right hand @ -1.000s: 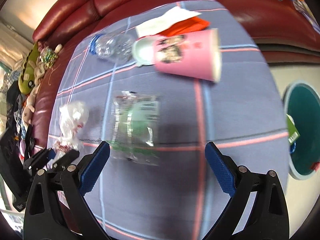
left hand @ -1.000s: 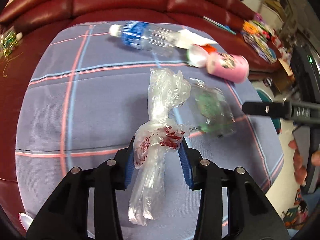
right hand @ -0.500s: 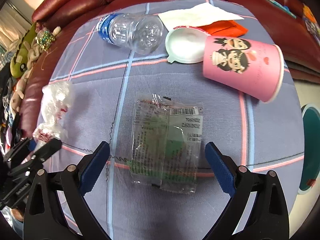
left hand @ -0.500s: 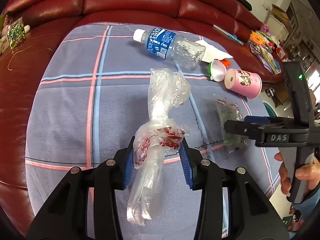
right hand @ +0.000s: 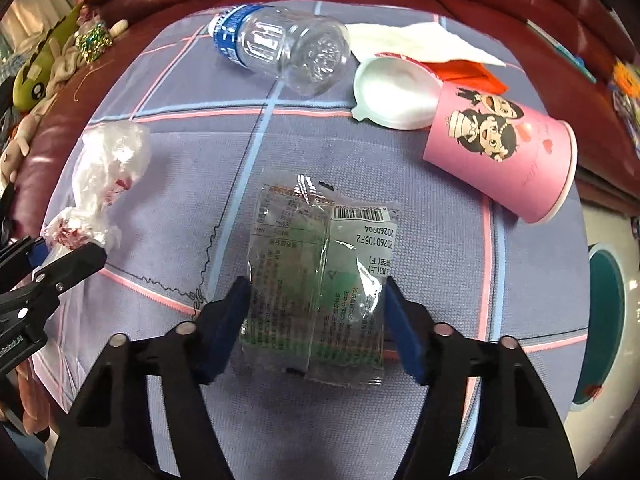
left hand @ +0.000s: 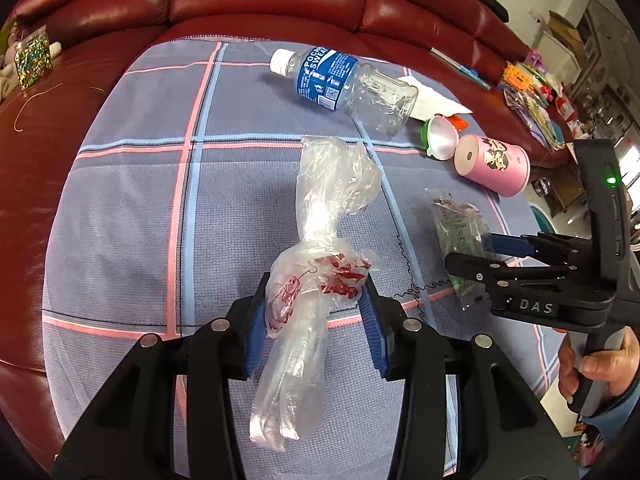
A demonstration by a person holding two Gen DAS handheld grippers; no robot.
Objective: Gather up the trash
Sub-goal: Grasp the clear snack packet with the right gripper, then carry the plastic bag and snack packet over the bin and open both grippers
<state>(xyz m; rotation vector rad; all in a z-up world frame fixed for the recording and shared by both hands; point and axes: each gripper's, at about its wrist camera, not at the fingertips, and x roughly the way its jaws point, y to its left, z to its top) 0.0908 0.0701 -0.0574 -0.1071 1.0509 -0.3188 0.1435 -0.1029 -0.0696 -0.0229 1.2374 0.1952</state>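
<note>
A crumpled clear plastic bag [left hand: 332, 200] with red print lies on the checked blue-grey cloth [left hand: 140, 220]. My left gripper [left hand: 316, 300] is shut on its knotted middle, and its loose end trails back between the fingers. A clear and green snack wrapper [right hand: 320, 260] lies flat on the cloth. My right gripper [right hand: 316, 296] points down over it with its jaws closing. The blue pads stand at the wrapper's two side edges without squeezing it. The left wrist view shows the right gripper [left hand: 472, 248] over the wrapper [left hand: 456, 224], held by a hand.
Further back on the cloth lie an empty clear bottle [right hand: 280, 52] with a blue label, a white lid [right hand: 394, 92], a white tissue [right hand: 420, 40] and a pink paper cup [right hand: 500, 156] on its side. A teal bin [right hand: 604, 320] stands on the floor at right. Red leather sofa all around.
The right gripper came down over the wrapper and its jaws narrowed from wide apart to the wrapper's edges. The left gripper kept its hold on the bag and shifted slightly.
</note>
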